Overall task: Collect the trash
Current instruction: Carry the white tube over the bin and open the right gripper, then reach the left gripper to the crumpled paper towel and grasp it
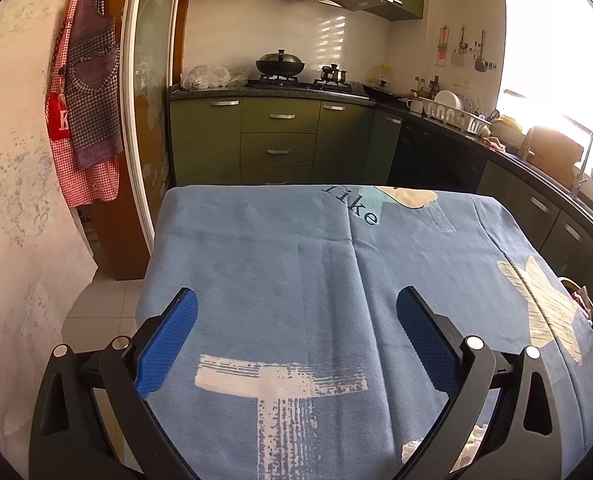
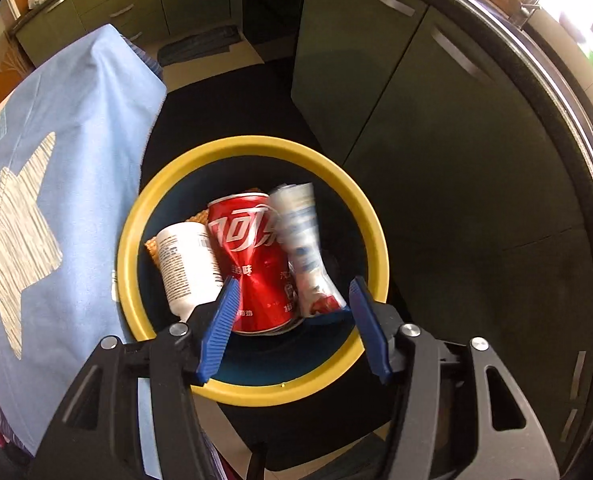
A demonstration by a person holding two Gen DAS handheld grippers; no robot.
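R gripper (image 2: pixel 292 300) fingers half-wide, empty, over yellow-rimmed bin (image 2: pixel 376 240); blurred white wrapper (image 2: pixel 306 240) just below/between fingertips beside crushed red can (image 2: pixel 252 256), long axis running away from fingers. L gripper (image 1: pixel 296 312) wide, empty, over tablecloth (image 1: pixel 276 248).

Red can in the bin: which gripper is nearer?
Right. The right gripper hangs open directly over the red can in the yellow-rimmed bin. The left gripper is open over the blue tablecloth.

We note the white-and-blue wrapper (image 2: pixel 302 240) in the yellow-rimmed bin (image 2: pixel 252 394) is motion-blurred, its print unreadable. White crumpled stuff (image 1: pixel 414 450) at the bench's (image 1: pixel 296 264) near edge is mostly hidden behind a finger (image 1: pixel 428 340).
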